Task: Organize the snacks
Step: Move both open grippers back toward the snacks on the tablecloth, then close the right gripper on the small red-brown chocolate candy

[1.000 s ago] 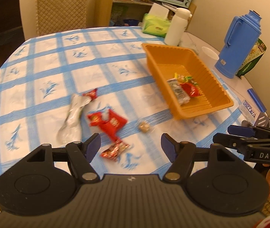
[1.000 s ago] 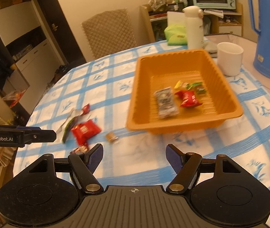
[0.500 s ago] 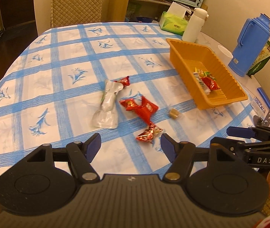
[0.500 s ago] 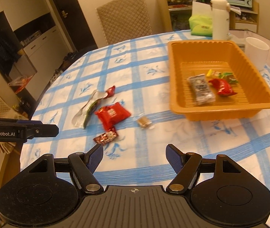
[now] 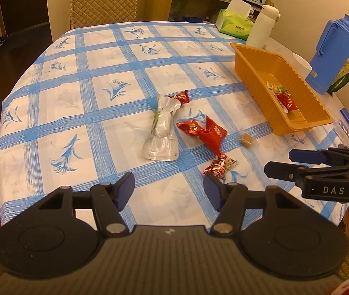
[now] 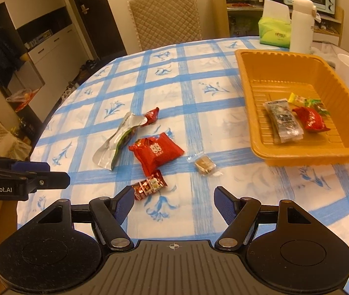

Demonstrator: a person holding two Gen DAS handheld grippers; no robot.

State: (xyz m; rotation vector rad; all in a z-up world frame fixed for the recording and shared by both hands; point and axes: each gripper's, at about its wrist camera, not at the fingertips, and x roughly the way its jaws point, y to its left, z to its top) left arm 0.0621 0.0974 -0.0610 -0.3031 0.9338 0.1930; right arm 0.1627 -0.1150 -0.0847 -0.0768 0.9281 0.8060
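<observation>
Round table (image 5: 51,113) under a blue-checked cloth, chair (image 6: 167,17) behind, blue jug (image 5: 334,51) and white flask (image 5: 262,27) at the far right edge. Orange tray (image 6: 255,113) to the right, already holding a clear packet, a red sweet and a yellow-green one. Out on the cloth, well apart from the tray, the leftovers in a loose cluster: silver pouch (image 5: 162,127), crumpled and lying flat; big red packet (image 6: 157,152) just beside it; another red wrapper (image 5: 181,97) peeping from behind the pouch's top; small foil sweet (image 6: 149,184) nearest; little brown cube (image 6: 205,164) in clear film, alone between cluster and tray. Left gripper (image 5: 168,189) low over the near cloth, jaws apart and just narrowed a little, nothing between them, foil sweet just past its right finger. Right gripper (image 6: 174,204) likewise spread wide and empty, foil sweet just beyond its left finger. Step in hand, by the look of it: approach for the next pick, tray part-filled, five pieces left. Next move probably calls for settling on one piece per gripper, lowering with fingers astride it, pinching gently at a crimped end, then carrying across to the tray. Care likely needed to keep the two tools from crowding the same sweet.
</observation>
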